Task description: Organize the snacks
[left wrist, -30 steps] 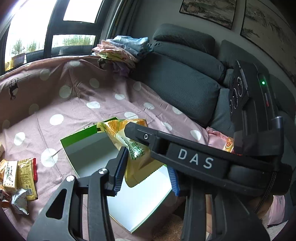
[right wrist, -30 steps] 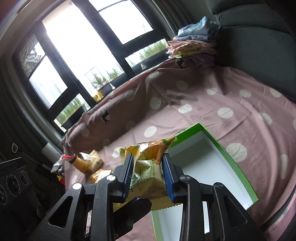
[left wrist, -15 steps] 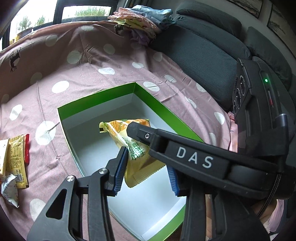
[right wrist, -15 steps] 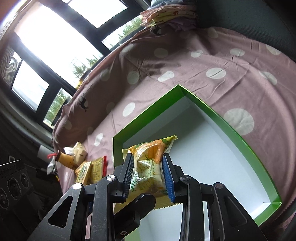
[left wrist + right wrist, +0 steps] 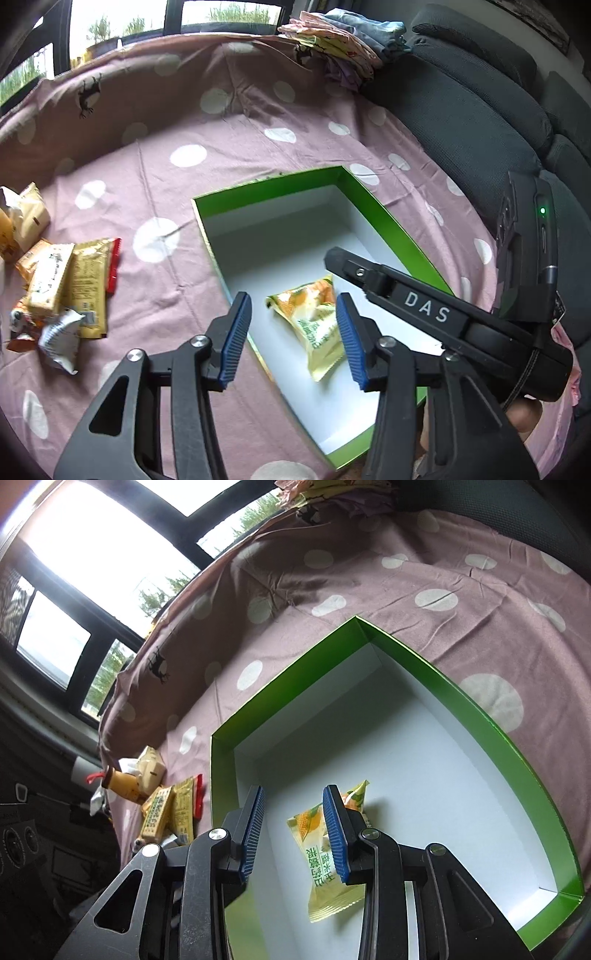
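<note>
Two tongs hang over a green box (image 5: 388,229). The left gripper (image 5: 291,332) has just been opening its jaws; the right gripper (image 5: 291,830) is also released. A yellow snack packet (image 5: 314,317) lies loose on the box's white floor.

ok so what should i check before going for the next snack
1. Packet inside the green box: ok, it lies flat on the white floor.
2. Left gripper has let go: ok, its jaws have just been opening and the pads are clear of the packet.
3. Right gripper free: ok, open, nothing pressed between its pads.
4. Room in the box: ok, most of the floor is bare.
5. All snacks sorted: not ok, a pile of snacks lies on the spotted cloth beside the box.
6. Grippers clear of each other: cannot tell, the right one reaches close past the left.
</note>
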A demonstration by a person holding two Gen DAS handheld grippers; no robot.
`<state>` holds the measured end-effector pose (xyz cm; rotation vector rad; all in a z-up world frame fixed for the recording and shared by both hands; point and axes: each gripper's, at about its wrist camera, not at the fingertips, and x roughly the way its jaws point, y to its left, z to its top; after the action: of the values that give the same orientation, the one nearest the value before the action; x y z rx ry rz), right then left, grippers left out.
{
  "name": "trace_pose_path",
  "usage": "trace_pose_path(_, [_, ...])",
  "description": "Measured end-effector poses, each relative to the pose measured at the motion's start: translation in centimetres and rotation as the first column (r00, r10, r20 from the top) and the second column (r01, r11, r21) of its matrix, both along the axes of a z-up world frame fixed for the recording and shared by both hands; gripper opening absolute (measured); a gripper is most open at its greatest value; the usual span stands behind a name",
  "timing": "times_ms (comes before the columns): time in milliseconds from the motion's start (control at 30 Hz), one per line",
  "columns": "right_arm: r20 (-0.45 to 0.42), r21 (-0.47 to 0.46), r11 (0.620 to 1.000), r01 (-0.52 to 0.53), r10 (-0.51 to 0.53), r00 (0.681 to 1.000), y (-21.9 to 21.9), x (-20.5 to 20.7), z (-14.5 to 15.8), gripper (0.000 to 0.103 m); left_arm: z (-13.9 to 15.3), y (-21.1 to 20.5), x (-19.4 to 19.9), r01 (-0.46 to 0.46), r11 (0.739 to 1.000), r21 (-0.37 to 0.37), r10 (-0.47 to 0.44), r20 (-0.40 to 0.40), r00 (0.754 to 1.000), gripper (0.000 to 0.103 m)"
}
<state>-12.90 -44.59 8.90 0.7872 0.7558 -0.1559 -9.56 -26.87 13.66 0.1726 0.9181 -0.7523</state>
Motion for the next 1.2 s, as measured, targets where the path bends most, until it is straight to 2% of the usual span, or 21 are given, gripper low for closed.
trace_pose_path(67, [0.0,-0.023,1.0,0.011,-0.011,1.0,0.2,0.0,0.1,0.042,0.9,1.9,0.3,-0.057,0.998,0.03,0.055,0.058,0.997,0.075])
trace_pose_path(100, [-0.014,-0.053,0.999,0.008,-0.009,1.0,0.6,0.2,0.1,0.044,1.3,3.0,0.6,-0.093,0.995,0.034,0.091,0.076,0.993,0.079])
trace_pose_path(200, [-0.037,-0.157,0.988,0.01,-0.016,0.999,1.9,0.9,0.4,0.045,1.9,7.0,2.1,-0.2,0.979,0.045,0.196,0.077,0.978,0.08])
trace_pose_path(267, [-0.041,-0.2,0.98,0.011,-0.02,0.999,3.1,1.4,0.5,0.046,2.2,10.1,3.2,-0.276,0.96,0.042,0.272,0.08,0.959,0.08])
trace_pose_path(367, [-0.023,-0.238,0.971,-0.005,-0.001,1.0,5.0,2.2,0.8,0.046,2.3,15.2,4.5,-0.388,0.922,-0.017,0.388,0.083,0.918,0.085])
trace_pose_path(467, [-0.01,-0.312,0.95,-0.017,0.014,1.0,7.1,3.1,1.2,0.046,1.2,19.4,6.1,-0.493,0.868,-0.052,0.495,0.028,0.868,0.086])
trace_pose_path(567, [-0.052,-0.383,0.921,-0.073,0.058,0.997,9.2,4.3,1.0,0.046,-0.4,22.5,7.5,-0.561,0.827,-0.031,0.56,-0.031,0.828,0.086])
trace_pose_path(633, [-0.106,-0.422,0.897,-0.13,0.094,0.99,10.3,5.1,0.4,0.046,-0.9,23.9,8.0,-0.594,0.804,0.011,0.594,-0.006,0.804,0.086])
trace_pose_path(700, [-0.12,-0.472,0.87,-0.145,0.099,0.988,11.0,5.1,0.2,0.046,-1.4,25.3,8.3,-0.623,0.781,0.05,0.623,0.026,0.782,0.086])
trace_pose_path(733, [-0.112,-0.491,0.859,-0.142,0.1,0.989,11.2,4.9,0.3,0.046,-1.7,25.9,8.5,-0.63,0.775,0.057,0.629,0.026,0.777,0.086])
trace_pose_path(800, [-0.104,-0.481,0.863,-0.158,0.122,0.987,11.3,4.4,0.3,0.046,-2.3,27.1,8.9,-0.625,0.779,0.049,0.626,-0.003,0.78,0.086])
trace_pose_path(867, [-0.102,-0.46,0.866,-0.195,0.167,0.981,11.6,4.2,0.3,0.053,-2.8,27.8,9.2,-0.625,0.78,0.047,0.626,-0.034,0.779,0.086])
trace_pose_path(967, [-0.107,-0.483,0.846,-0.224,0.197,0.975,12.8,4.2,0.5,0.057,-3.0,28.2,9.4,-0.629,0.776,0.041,0.631,-0.055,0.774,0.086])
trace_pose_path(1033, [-0.121,-0.537,0.82,-0.199,0.159,0.98,13.4,4.2,0.8,0.058,-3.2,28.4,9.6,-0.628,0.778,0.033,0.628,-0.071,0.775,0.086])
trace_pose_path(1100, [-0.12,-0.568,0.801,-0.187,0.145,0.982,13.9,4.0,1.7,0.058,-3.3,28.5,9.9,-0.623,0.781,0.025,0.623,-0.087,0.777,0.086])
trace_pose_path(1200, [-0.044,-0.554,0.815,-0.168,0.173,0.984,14.9,3.6,4.4,0.059,-3.9,29.0,10.4,-0.629,0.777,0.021,0.627,-0.113,0.771,0.086])
